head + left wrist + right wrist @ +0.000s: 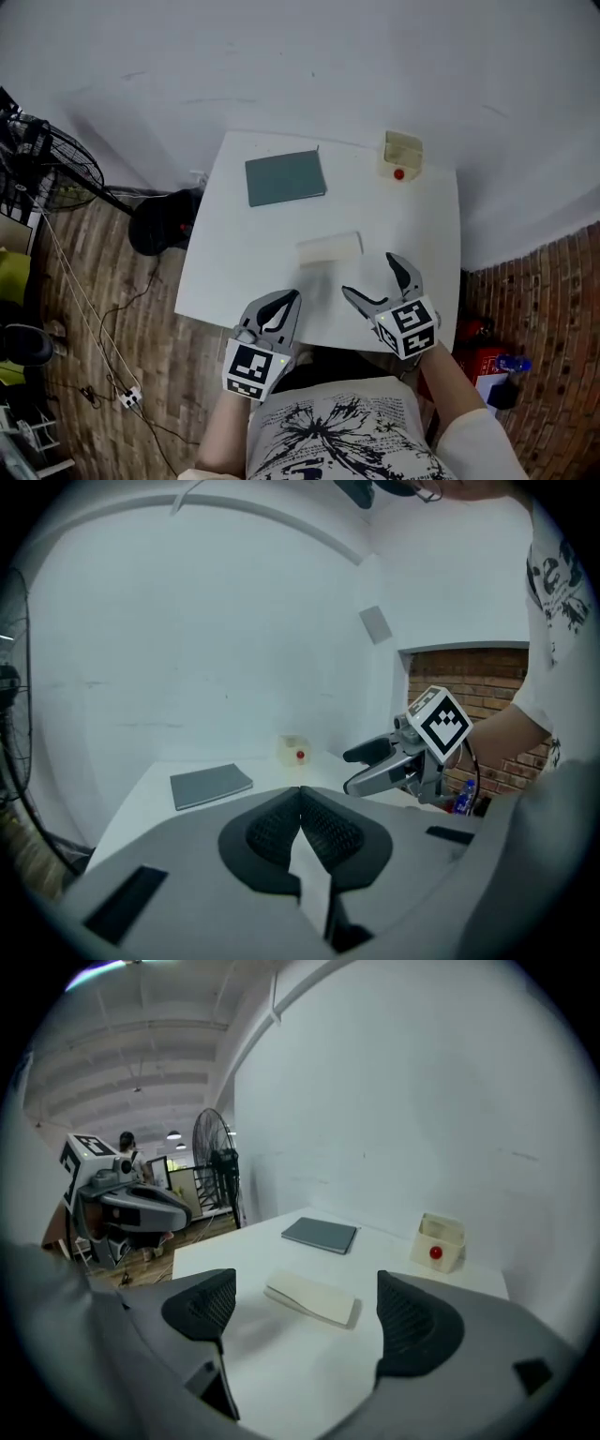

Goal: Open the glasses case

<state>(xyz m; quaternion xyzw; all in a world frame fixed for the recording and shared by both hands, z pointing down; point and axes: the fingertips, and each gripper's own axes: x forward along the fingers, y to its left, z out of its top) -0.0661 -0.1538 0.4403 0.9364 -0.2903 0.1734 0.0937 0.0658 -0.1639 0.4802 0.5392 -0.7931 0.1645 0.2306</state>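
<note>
The glasses case (330, 247) is a flat cream box, closed, lying near the middle of the white table (422, 225). In the right gripper view the case (312, 1297) rests just ahead of the wide gap between the jaws. My right gripper (368, 274) is open, empty, and hovers just short of the case's right end. My left gripper (286, 302) is shut on nothing, at the table's near edge, left of and below the case. In the left gripper view the left gripper (300, 797) has its pads (328, 832) meeting at the tips, and the case is hidden.
A grey notebook (285, 177) lies at the back left of the table. A small cream box with a red ball (401, 155) stands at the back right. A floor fan (56, 169) and cables sit left of the table, and a brick wall (553, 300) rises on the right.
</note>
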